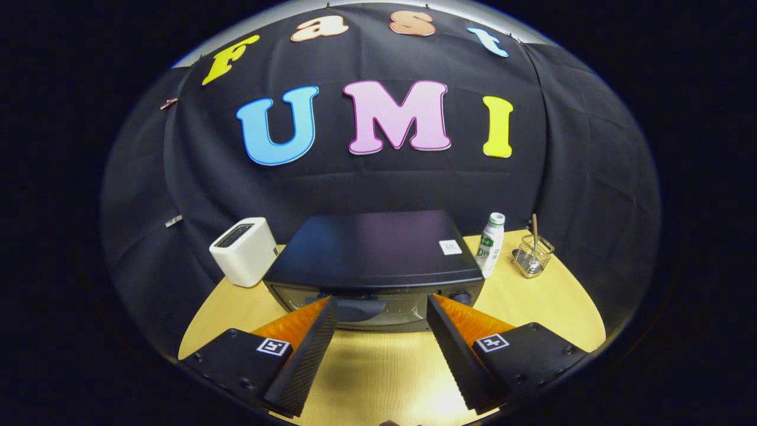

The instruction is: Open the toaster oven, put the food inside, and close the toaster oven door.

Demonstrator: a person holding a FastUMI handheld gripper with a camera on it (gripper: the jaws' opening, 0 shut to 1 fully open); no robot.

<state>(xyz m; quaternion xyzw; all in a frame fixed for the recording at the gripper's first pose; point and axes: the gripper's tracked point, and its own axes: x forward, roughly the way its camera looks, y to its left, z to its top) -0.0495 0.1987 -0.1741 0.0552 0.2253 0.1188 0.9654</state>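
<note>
The toaster oven (374, 260) sits on the table (550, 302) at twelve o'clock just ahead of the gripper (381, 305), its long axis crosswise, its closed door (361, 309) facing the fingers. The fingers are spread wide, holding nothing. A toaster (244, 251) stands at ten o'clock, a bottle (491, 244) and wire basket (533, 255) at two.

toaster oven (374, 248): showing a glossy black top, grey-silver front
toaster (245, 251): showing white, dark slot
bottle (491, 244): showing white, green label
wire basket (533, 255): gleaming silver
table (532, 302): showing pale yellow wood grain
</note>
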